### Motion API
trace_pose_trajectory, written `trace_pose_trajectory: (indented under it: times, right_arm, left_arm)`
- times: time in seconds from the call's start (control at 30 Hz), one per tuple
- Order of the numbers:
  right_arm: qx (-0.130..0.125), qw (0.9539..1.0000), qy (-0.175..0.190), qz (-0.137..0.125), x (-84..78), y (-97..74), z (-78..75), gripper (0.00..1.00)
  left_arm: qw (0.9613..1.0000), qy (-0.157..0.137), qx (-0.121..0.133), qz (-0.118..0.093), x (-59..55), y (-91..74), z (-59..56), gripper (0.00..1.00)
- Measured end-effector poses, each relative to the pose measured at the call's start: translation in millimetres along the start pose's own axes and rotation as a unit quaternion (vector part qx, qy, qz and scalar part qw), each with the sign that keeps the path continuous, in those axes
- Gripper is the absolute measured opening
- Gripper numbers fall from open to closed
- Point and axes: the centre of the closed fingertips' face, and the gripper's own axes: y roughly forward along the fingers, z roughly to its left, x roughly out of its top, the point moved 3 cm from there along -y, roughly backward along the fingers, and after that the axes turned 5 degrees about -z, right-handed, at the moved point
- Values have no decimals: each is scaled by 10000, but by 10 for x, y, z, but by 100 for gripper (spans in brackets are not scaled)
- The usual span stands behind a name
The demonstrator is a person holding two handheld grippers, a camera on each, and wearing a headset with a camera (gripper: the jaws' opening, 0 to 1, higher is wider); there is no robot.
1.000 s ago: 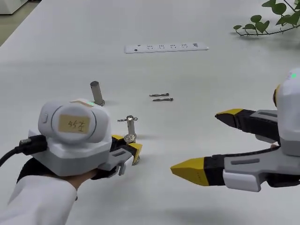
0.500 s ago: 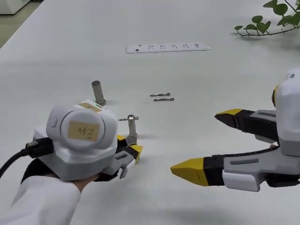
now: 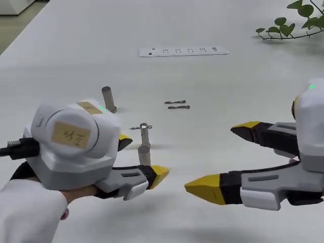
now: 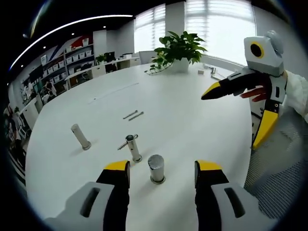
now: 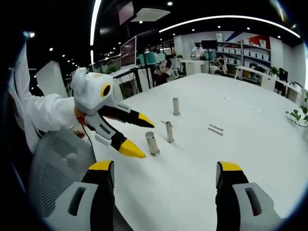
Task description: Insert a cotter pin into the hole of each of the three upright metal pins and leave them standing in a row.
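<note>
Three upright metal pins stand on the white table. The nearest pin [image 3: 144,154] [image 4: 156,168] stands free between the spread jaws of my open left gripper [image 3: 142,158] [image 4: 162,167], touching neither. Just behind it, the middle pin [image 3: 144,132] [image 4: 133,147] carries a cotter pin through its top hole. The far pin [image 3: 108,98] [image 4: 80,136] stands alone to the left. Two loose cotter pins [image 3: 176,105] [image 4: 132,115] lie further back. My right gripper [image 3: 217,155] [image 5: 166,168] hovers open and empty at the right, well apart from the pins.
A white power strip [image 3: 183,51] lies at the back of the table. A leafy plant [image 3: 296,23] reaches in at the back right. In the right gripper view a mesh chair [image 5: 57,178] stands by the table's near edge.
My left gripper was shut around the nearest pin. Its jaws have opened and the pin now stands free between them. The right gripper has stayed in place.
</note>
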Motion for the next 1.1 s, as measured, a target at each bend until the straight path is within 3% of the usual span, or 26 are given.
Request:
trace_pose_trajectory:
  times: [0.07,0.17,0.27,0.33,0.37,0.53,0.77,0.93,1.1]
  right_arm:
    - [3,10000,-1,-1,4,-2,-2,85]
    - [4,10000,5,6,5,-1,-10,85]
    - [-15,10000,14,19,5,-2,-17,84]
    - [-29,10000,5,30,5,-7,-20,84]
    - [-26,10000,7,41,3,-9,-21,84]
    - [-43,9999,-23,88,7,-10,-30,84]
    - [-87,9997,-124,169,39,-25,-82,84]
    - [-90,9993,-270,251,89,-35,-166,82]
    - [82,9988,-398,255,187,5,-274,80]
  left_arm:
    - [10000,-15,-61,22,-4,-29,-2,58]
    - [9998,149,-71,86,-33,-43,12,75]
    - [9997,75,-190,125,-61,-74,-10,88]
    - [9993,-120,-346,-80,-37,-92,-54,97]
    - [9992,-126,-374,-86,-46,-106,-54,99]
    - [9982,-225,-552,-55,-96,-150,-77,99]
    - [9979,-326,-557,-24,-155,-203,-55,99]
    - [9976,-400,-535,-176,-106,-257,-47,99]
    - [9968,-441,-610,-266,-67,-301,-65,99]
